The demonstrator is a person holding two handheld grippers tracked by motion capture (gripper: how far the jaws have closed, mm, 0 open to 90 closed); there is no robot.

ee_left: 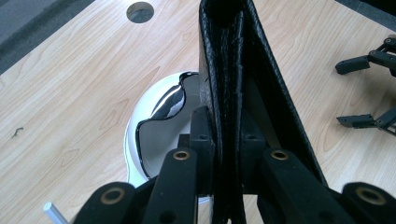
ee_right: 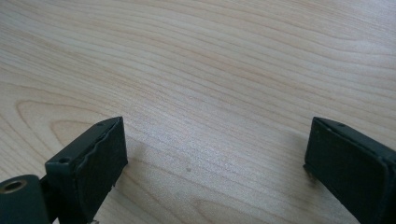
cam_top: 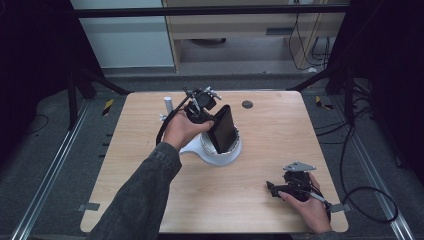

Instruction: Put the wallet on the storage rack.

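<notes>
A: What is shown on the pale wooden square table (cam_top: 260, 165)?

B: A round white plastic stand with a glossy black inner rim (cam_top: 220, 150) is seen near the table's middle, toward 11 o'clock. A flat black leather-textured case (cam_top: 223, 129) is held tilted over it, its lower end at or inside the stand's opening (contact cannot be told).

A: How far along is the work judged to be?

B: The case has been picked up and brought to the stand; seating and release appear to be left.

A: And the hands?

B: The left gripper (cam_top: 201, 107) is reached forward from the sleeved forearm, at 10 o'clock of the stand, and its jaws are clamped tightly on the case's edge (ee_left: 229, 93). The right gripper (cam_top: 279, 189) is rested low at the table's 5 o'clock corner, pointing toward 9 o'clock; its jaws are spread wide with nothing between them, bare wood (ee_right: 210, 93) lying beneath.
</notes>
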